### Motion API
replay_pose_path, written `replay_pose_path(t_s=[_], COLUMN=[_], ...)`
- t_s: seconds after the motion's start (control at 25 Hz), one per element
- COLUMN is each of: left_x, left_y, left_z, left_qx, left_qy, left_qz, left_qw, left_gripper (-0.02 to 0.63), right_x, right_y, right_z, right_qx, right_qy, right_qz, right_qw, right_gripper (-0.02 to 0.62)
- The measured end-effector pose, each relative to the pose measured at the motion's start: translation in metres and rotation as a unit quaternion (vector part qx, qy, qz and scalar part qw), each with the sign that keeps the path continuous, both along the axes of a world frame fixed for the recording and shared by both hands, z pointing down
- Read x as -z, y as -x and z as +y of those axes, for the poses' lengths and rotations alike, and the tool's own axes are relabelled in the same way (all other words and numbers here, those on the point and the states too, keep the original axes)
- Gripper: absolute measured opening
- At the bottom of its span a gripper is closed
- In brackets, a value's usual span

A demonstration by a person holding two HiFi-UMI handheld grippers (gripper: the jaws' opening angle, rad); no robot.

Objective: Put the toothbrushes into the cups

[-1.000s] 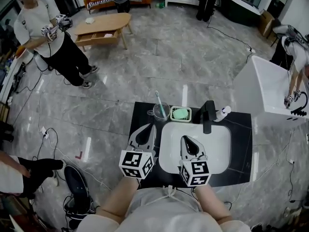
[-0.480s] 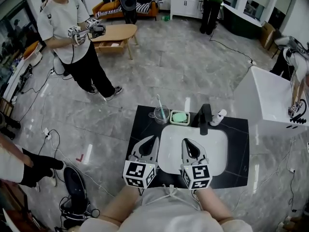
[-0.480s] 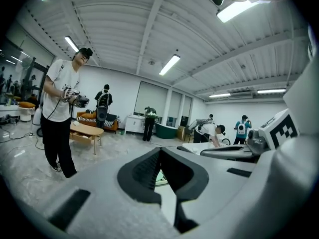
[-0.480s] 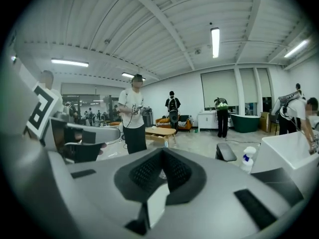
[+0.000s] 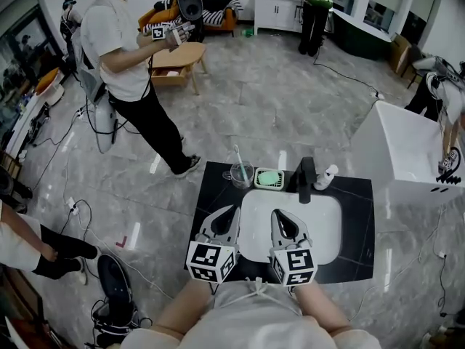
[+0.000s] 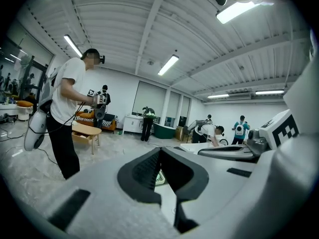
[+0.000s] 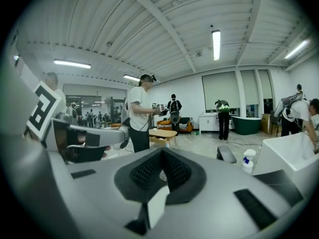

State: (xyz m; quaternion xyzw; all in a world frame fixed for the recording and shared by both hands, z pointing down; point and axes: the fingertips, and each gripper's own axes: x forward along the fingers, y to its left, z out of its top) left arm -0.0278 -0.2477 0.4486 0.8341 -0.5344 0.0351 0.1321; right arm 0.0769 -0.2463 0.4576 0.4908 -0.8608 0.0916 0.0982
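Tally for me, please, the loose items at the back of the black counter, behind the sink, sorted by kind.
Clear cup: 1
Toothbrush, standing in the cup: 1
Green soap dish: 1
White bottle: 1
Total: 4

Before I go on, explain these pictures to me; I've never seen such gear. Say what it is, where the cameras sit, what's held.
A person holds a two-jaw tool in each hand: the left gripper and right gripper, marker cubes included. The overhead picture comes from a camera on the person's head; the other two ride on the grippers, looking along their jaws. Both are shut, holding nothing. The black counter has a sink, a faucet, a cup with one toothbrush, a green dish and a spray bottle.
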Motion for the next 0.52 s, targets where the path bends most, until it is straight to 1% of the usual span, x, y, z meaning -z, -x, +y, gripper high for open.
replay_pose_path(t_s=[0.16,0.52], left_x=[0.0025,-0.0044], left_y=[0.0001,-0.0048], left_z=[-0.0020,-0.0023], left_qx=[0.000,-0.008], left_qy=[0.001,0.011], left_qz=[0.002,0.001], left_qw=[1.0000,0.9999], left_gripper=[0.018,0.020], right_x=[0.0077,0.0038], right_y=[0.0021,0.0009], right_z=[0.0001,0.0003], right_qx=[0.004,0.007], right_qy=[-0.006,0.000], right_qz=[0.006,0.005], right_qw=[1.000,1.000], right_gripper=[0.026,0.026])
